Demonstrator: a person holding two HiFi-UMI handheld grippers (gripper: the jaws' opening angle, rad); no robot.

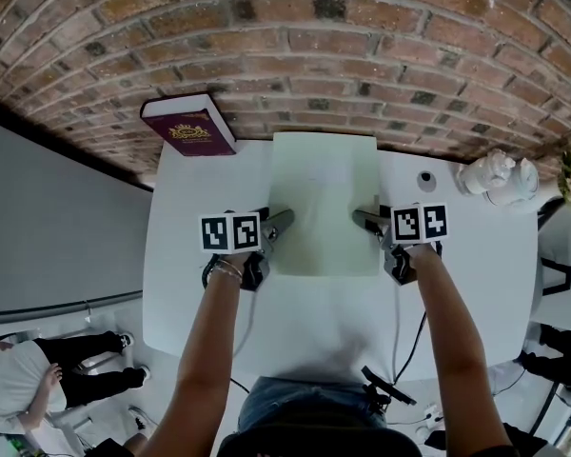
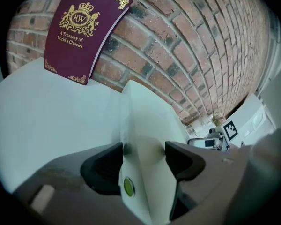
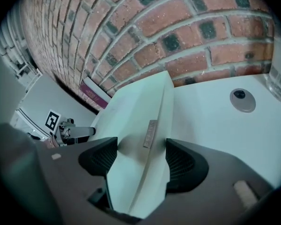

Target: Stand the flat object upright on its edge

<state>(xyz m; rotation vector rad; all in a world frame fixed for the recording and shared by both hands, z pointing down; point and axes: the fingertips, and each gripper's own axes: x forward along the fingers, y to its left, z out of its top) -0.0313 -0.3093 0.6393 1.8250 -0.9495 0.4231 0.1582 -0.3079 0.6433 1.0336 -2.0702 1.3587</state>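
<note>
A pale green flat box [image 1: 324,203] lies on the white table [image 1: 457,293], its far edge close to the brick wall. My left gripper [image 1: 278,225] holds its left edge and my right gripper [image 1: 366,222] holds its right edge. In the left gripper view the box [image 2: 145,125] fills the gap between the dark pads [image 2: 105,165], both touching it, with a green dot on its near end. In the right gripper view the box [image 3: 140,116] sits likewise between the pads [image 3: 182,165], a small tab on its side. Both grippers are shut on it.
A maroon book [image 1: 188,127] leans against the brick wall at the table's back left. A small grey round disc [image 1: 426,179] and white ceramics [image 1: 495,174] stand at the back right. A black cable [image 1: 400,350] hangs off the near edge. A person [image 1: 38,379] sits on the floor at left.
</note>
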